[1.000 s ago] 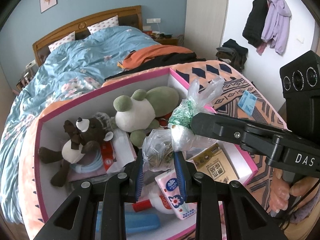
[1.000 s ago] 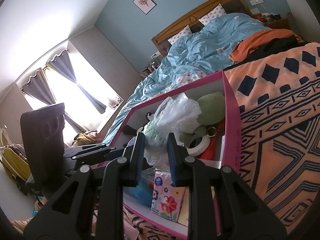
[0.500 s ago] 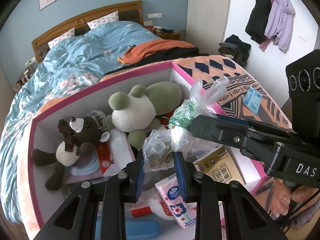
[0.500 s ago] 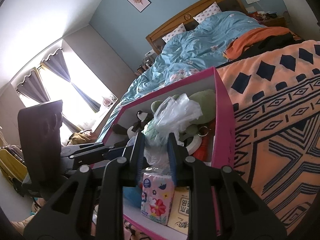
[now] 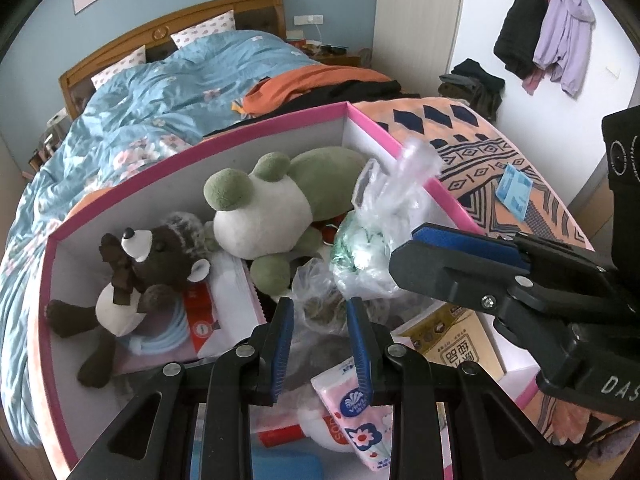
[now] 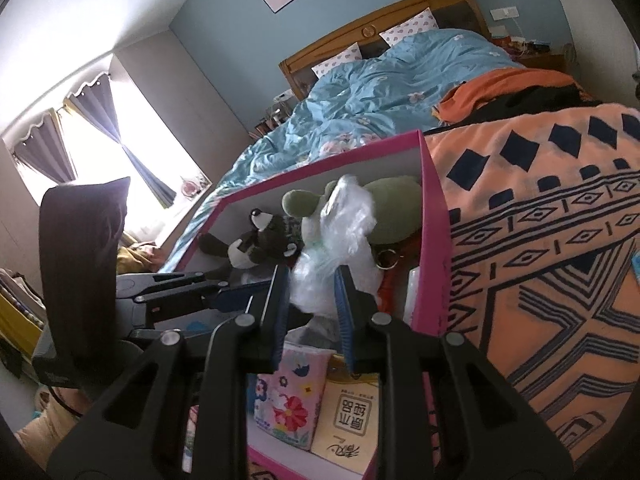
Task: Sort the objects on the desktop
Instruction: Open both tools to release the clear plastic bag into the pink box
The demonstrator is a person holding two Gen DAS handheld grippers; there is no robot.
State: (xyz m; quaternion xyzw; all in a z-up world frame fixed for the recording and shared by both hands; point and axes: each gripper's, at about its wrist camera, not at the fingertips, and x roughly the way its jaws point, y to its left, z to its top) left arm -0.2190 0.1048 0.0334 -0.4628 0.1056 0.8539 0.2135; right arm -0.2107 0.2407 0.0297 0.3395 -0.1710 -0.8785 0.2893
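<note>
Both grippers hold clear plastic bags above the pink box (image 5: 408,156). The left gripper (image 5: 320,344) is clenched on the small bag of dark pieces (image 5: 320,300), at 6 o'clock in its view. The right gripper (image 6: 310,312) is clenched on the bag with white and green contents (image 5: 360,252), which touches the small bag at its 1 o'clock. Inside the box, the green plush toy (image 5: 276,216) lies at 12 o'clock and the brown plush animal (image 5: 136,276) at 9 o'clock. A tissue pack (image 5: 356,416) and a yellow carton (image 5: 460,340) lie at the near end. A blue packet (image 5: 516,192) lies on the orange patterned cloth (image 5: 480,148), at 3 o'clock of the box.
</note>
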